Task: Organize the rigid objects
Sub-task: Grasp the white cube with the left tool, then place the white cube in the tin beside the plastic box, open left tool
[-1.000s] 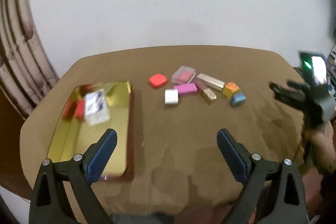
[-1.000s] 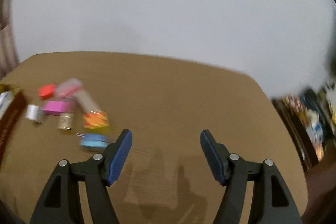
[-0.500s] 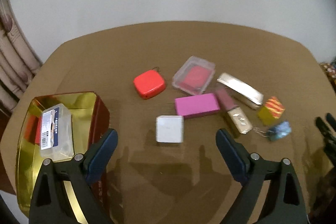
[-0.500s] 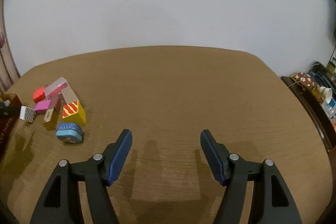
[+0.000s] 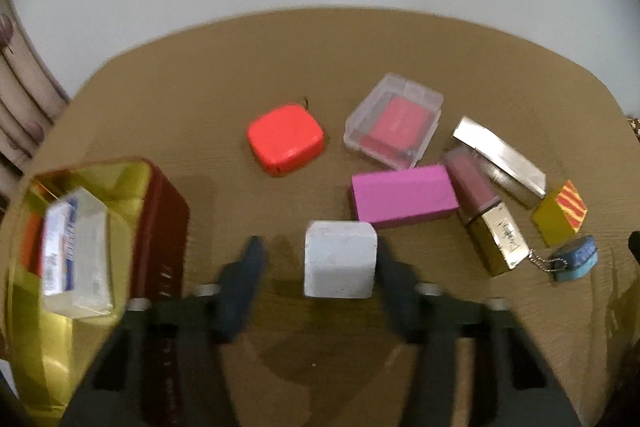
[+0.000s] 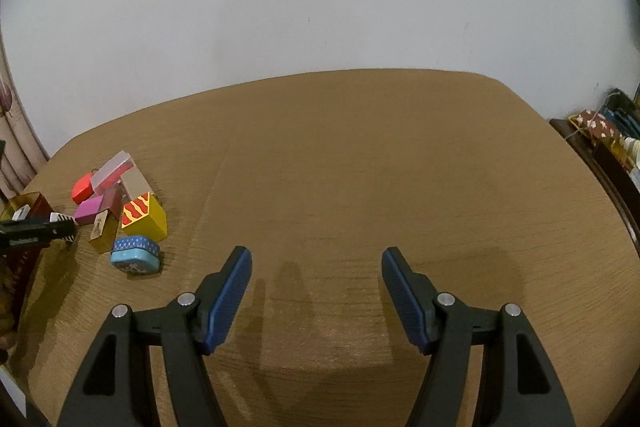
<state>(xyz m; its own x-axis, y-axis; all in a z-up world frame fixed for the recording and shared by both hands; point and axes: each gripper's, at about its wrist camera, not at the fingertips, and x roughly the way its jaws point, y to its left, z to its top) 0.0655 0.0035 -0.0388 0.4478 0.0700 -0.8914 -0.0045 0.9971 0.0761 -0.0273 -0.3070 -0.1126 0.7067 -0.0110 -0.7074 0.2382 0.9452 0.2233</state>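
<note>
A white cube (image 5: 340,259) sits on the brown table (image 5: 304,59) between the fingers of my left gripper (image 5: 320,261), whose jaws are closing. The right finger (image 5: 390,267) touches the cube's side, while the blurred left finger (image 5: 250,267) still stands a gap away from it. Behind the cube lie a magenta block (image 5: 404,195), a red rounded case (image 5: 285,138) and a clear box with a pink insert (image 5: 394,121). My right gripper (image 6: 316,263) hangs open over bare table, with nothing between its fingers. From there the pile lies far left, the yellow striped cube (image 6: 144,217) nearest.
A gold tin tray (image 5: 160,211) with red outer walls stands to the left and holds a labelled clear box (image 5: 76,255). Right of the cube lie a lipstick (image 5: 484,215), a silver bar (image 5: 498,155), a yellow striped cube (image 5: 560,213) and a blue tin on a chain (image 5: 576,259). A cluttered shelf (image 6: 604,135) stands at the far right.
My left gripper has dropped down and forward to the white cube, and its jaws have narrowed around it. The right gripper has sunk a little and stayed open.
</note>
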